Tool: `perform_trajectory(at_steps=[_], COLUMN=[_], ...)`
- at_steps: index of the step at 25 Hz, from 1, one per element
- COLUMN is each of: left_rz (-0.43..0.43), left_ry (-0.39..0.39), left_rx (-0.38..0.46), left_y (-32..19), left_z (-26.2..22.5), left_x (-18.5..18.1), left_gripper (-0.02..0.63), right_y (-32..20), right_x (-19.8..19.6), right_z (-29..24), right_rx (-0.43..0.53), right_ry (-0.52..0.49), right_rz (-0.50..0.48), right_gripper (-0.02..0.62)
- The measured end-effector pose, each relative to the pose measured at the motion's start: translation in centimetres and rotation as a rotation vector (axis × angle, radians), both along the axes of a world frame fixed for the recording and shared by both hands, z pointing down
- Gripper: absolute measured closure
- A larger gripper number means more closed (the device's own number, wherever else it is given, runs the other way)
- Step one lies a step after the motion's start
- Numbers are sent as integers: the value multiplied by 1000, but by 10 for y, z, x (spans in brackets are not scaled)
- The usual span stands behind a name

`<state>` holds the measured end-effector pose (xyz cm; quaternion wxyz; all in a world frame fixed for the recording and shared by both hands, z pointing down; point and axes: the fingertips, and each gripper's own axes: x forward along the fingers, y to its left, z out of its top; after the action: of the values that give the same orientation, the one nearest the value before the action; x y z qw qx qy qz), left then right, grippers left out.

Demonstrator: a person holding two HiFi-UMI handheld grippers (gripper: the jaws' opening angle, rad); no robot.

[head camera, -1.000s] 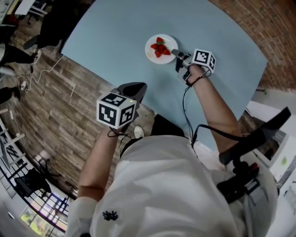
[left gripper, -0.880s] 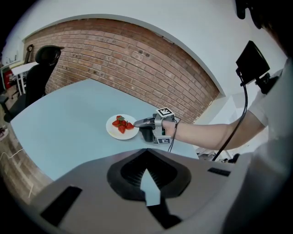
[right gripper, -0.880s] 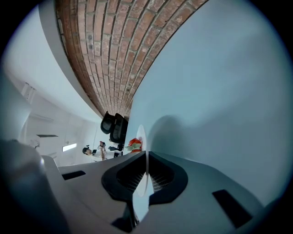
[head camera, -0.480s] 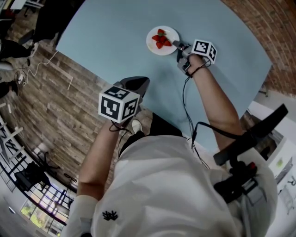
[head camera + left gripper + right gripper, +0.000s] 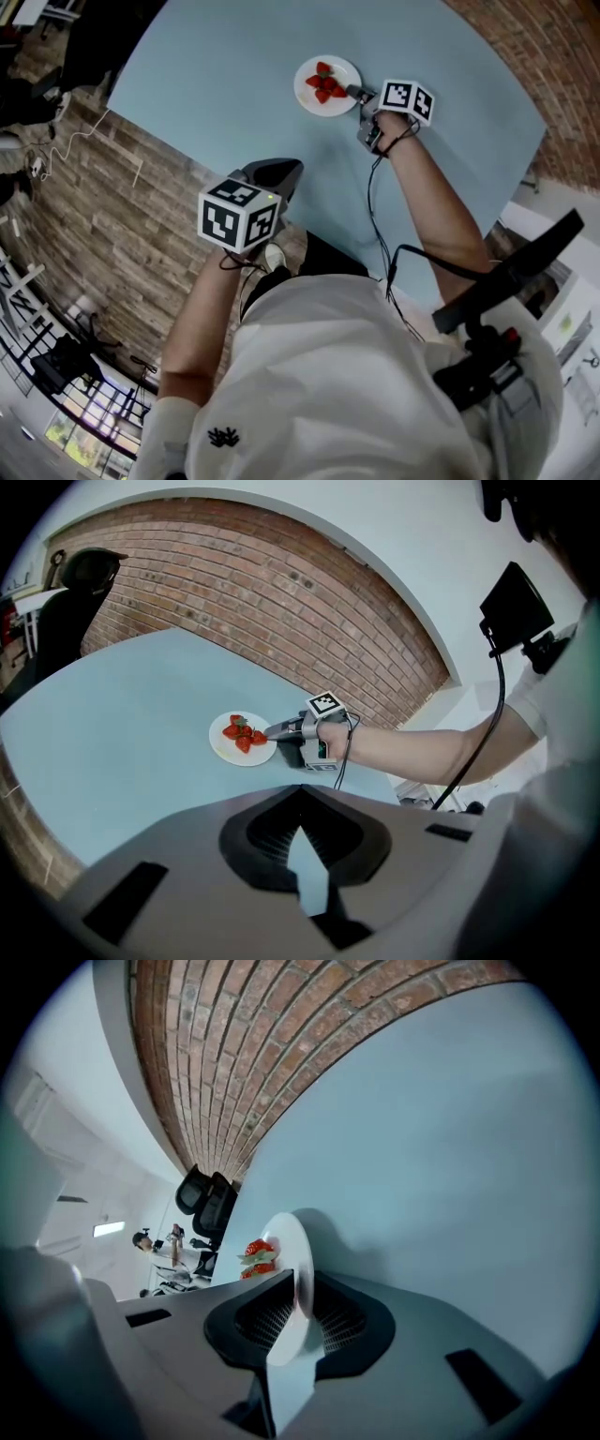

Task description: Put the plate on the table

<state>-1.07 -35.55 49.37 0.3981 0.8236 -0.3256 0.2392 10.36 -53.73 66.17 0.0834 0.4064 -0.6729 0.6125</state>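
A small white plate (image 5: 307, 97) with several strawberries (image 5: 324, 84) lies flat on the light blue table (image 5: 225, 66), toward its far side. My right gripper (image 5: 352, 91) reaches it from the right. The plate's rim (image 5: 289, 1241) stands between the jaws, which are opening, and a thin gap shows beside the rim. From the left gripper view the same plate (image 5: 225, 749) and the right gripper (image 5: 272, 731) sit mid-table. My left gripper (image 5: 281, 175) hangs over the table's near edge, shut and empty, well away from the plate.
A brick wall (image 5: 281, 602) runs behind the table. Wood plank floor (image 5: 84, 206) with a loose cable (image 5: 80, 141) lies to the left. Black office chairs (image 5: 208, 1204) and a person stand far off.
The right gripper carried the plate a little farther across the table and its jaws have loosened round the rim. The left gripper has barely moved.
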Motion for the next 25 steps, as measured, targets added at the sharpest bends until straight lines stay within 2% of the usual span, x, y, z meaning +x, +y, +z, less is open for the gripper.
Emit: perform_trajectory(at_steps=[5, 12, 17, 25], left_rz=[18, 37, 44, 43], left_ry=[9, 8, 12, 10], left_rx=[7, 6, 5, 9], left_y=[-1, 1, 2, 1], left_z=[-2, 0, 1, 2], left_x=[0, 2, 4, -2], left_gripper=[604, 604, 604, 604], right_y=[-5, -6, -10, -12], right_x=[3, 7, 16, 19], right_z=[-4, -6, -8, -15], right_rx=[49, 87, 137, 171], right_ry=[111, 253, 389, 412], right_rz=[-43, -92, -145, -146], right_gripper=[514, 495, 488, 488])
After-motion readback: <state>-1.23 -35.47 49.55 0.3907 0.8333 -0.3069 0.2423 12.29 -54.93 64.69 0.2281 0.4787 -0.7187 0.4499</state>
